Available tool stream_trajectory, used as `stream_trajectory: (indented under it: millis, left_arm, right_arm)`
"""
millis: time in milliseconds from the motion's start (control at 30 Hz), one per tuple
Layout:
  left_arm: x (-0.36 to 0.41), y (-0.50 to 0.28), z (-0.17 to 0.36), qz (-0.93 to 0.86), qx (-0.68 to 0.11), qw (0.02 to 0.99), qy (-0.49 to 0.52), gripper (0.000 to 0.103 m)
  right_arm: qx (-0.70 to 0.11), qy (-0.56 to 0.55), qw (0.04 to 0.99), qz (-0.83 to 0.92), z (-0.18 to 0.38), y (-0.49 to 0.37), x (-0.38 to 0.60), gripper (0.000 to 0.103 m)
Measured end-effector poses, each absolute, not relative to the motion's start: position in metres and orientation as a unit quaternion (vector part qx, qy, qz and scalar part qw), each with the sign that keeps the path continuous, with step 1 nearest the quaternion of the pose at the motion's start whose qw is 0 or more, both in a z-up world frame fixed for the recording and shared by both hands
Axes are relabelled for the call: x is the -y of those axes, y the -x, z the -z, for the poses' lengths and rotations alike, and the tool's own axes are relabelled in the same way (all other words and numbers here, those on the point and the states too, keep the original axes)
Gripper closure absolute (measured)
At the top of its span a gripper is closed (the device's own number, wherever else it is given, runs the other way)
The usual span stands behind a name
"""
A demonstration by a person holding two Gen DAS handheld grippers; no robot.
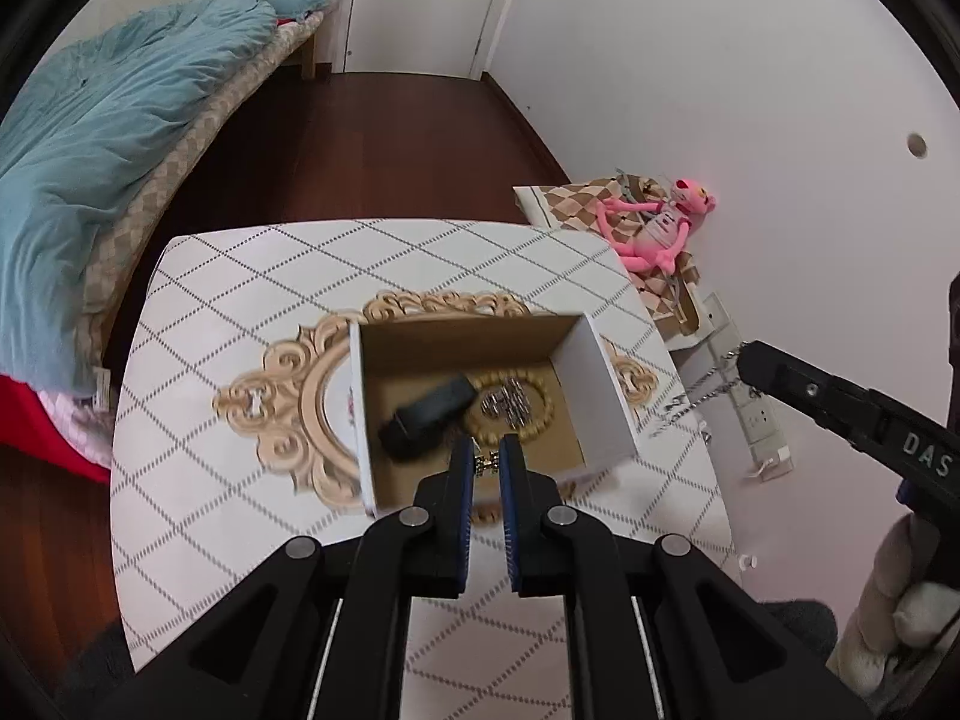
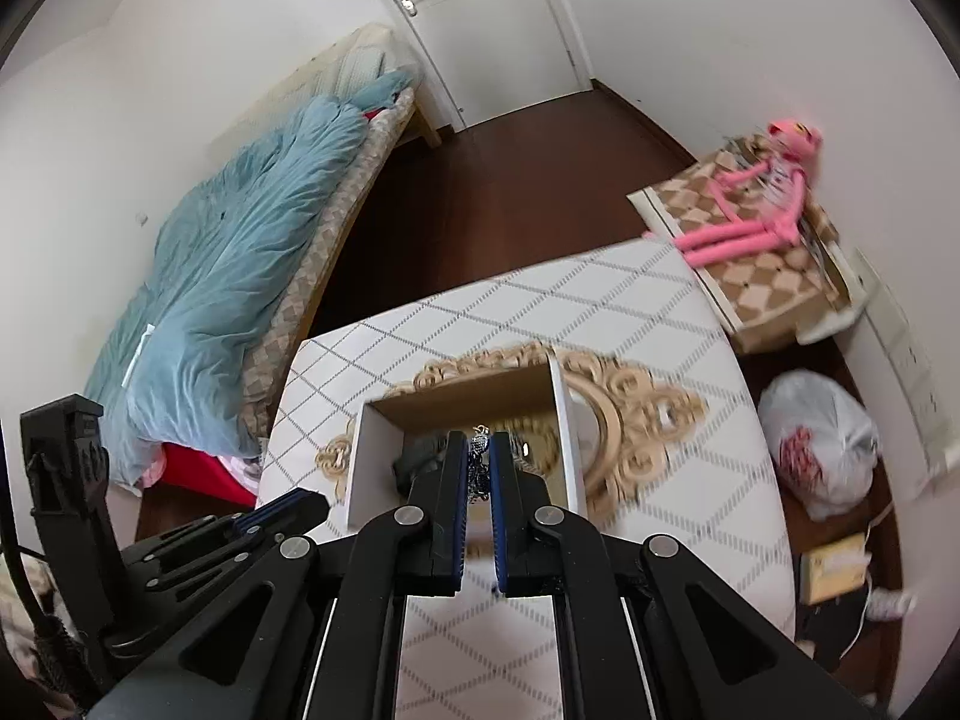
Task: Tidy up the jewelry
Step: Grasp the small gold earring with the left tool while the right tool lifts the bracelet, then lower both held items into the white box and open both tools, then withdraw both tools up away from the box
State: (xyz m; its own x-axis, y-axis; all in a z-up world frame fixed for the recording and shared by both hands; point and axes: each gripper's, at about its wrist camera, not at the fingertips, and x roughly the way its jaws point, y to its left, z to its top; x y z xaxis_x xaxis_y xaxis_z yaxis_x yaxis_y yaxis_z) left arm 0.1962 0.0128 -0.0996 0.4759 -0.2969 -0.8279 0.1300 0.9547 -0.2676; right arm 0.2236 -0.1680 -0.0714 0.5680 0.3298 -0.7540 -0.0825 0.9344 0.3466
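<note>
Left gripper (image 1: pixel 486 461), nearest in its own view: the blue-padded fingers (image 1: pixel 461 480) stand close together, pinching a small metallic jewelry piece (image 1: pixel 486 465) at the tips, above the near edge of an open cardboard box (image 1: pixel 606 384). Right gripper (image 2: pixel 479 456): fingers likewise drawn close, clamping a silver chain (image 2: pixel 478 468) that hangs between the pads; in the left wrist view the same chain (image 1: pixel 696 399) dangles from that gripper's tip, to the right of the box and over the right edge of the table (image 1: pixel 240 480).

Box interior: a dark, roughly rectangular object (image 1: pixel 426 420) lies left of centre; just to its right sits a gold beaded bracelet (image 1: pixel 510 411) encircling a cluster of small silver pieces (image 1: pixel 509 405). The box rests on an ornate gold-framed tray (image 1: pixel 300 408), whose scrollwork shows on the left, far and right sides of the box. The table carries a white cloth with a grey diamond grid.

Farther right, beside the wall: a checked brown-and-white surface (image 1: pixel 576 204) bearing a pink plush toy (image 1: pixel 654 228); a white plastic bag (image 2: pixel 822 450) lies on the floor nearer than it. Farther left: a bed with a blue quilt (image 1: pixel 102 138). Farthest: dark wood floor (image 1: pixel 372 138) and a white door (image 2: pixel 480 18).
</note>
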Motion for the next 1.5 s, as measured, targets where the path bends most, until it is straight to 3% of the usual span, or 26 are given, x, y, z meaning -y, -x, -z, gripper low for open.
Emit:
stream_trajectory:
  millis: [233, 567, 633, 667, 700, 767, 833, 933, 967, 1000, 1067, 1133, 1200, 1267, 1500]
  left_arm:
    - [-0.016, -0.236, 0.133, 0.139, -0.551, 0.817, 0.101, 0.097]
    - [-0.009, -0.264, 0.156, 0.124, -0.594, 0.788, 0.102, 0.094]
    - [-0.010, -0.268, 0.155, 0.110, -0.595, 0.790, 0.095, 0.087]
    - [-0.011, -0.269, 0.153, 0.101, -0.593, 0.794, 0.088, 0.073]
    - [-0.012, -0.270, 0.151, 0.094, -0.589, 0.798, 0.085, 0.048]
    - [-0.018, -0.269, 0.146, 0.081, -0.578, 0.807, 0.086, 0.026]
    - [-0.024, -0.268, 0.142, 0.073, -0.572, 0.812, 0.087, 0.026]
    - [-0.032, -0.266, 0.138, 0.048, -0.566, 0.820, 0.070, 0.024]
    - [-0.033, -0.265, 0.138, 0.040, -0.564, 0.822, 0.063, 0.018]
    - [-0.034, -0.264, 0.137, 0.035, -0.563, 0.824, 0.060, 0.011]
    - [-0.039, -0.257, 0.136, 0.019, -0.555, 0.830, 0.050, 0.009]
    - [-0.040, -0.252, 0.135, 0.007, -0.548, 0.836, 0.039, 0.008]
    - [-0.040, -0.246, 0.136, -0.007, -0.538, 0.842, 0.026, 0.004]
    - [-0.040, -0.239, 0.138, -0.020, -0.535, 0.844, 0.013, 0.003]
    - [-0.036, -0.225, 0.147, -0.025, -0.546, 0.837, 0.006, 0.003]
  right_arm:
    - [-0.511, -0.109, 0.844, -0.119, 0.108, -0.288, 0.150, 0.096]
    - [-0.577, -0.080, 0.804, -0.120, 0.151, -0.312, 0.143, 0.096]
    - [-0.594, -0.077, 0.792, -0.121, 0.157, -0.315, 0.142, 0.095]
    - [-0.601, -0.073, 0.787, -0.118, 0.160, -0.317, 0.142, 0.095]
    - [-0.611, -0.069, 0.780, -0.116, 0.163, -0.317, 0.141, 0.095]
    - [-0.614, -0.063, 0.778, -0.115, 0.164, -0.315, 0.140, 0.095]
    - [-0.615, -0.053, 0.779, -0.112, 0.163, -0.313, 0.139, 0.094]
    - [-0.611, -0.044, 0.783, -0.109, 0.157, -0.309, 0.138, 0.073]
    - [-0.608, -0.042, 0.785, -0.107, 0.155, -0.308, 0.138, 0.061]
    - [-0.606, -0.041, 0.787, -0.106, 0.153, -0.308, 0.138, 0.055]
    - [-0.600, -0.033, 0.793, -0.097, 0.149, -0.305, 0.138, 0.051]
    - [-0.592, -0.012, 0.801, -0.081, 0.146, -0.300, 0.137, 0.038]
    - [-0.588, 0.007, 0.806, -0.063, 0.146, -0.295, 0.136, 0.013]
    - [-0.584, 0.028, 0.810, -0.047, 0.149, -0.289, 0.135, 0.008]
    - [-0.579, 0.033, 0.814, -0.025, 0.161, -0.274, 0.135, 0.007]
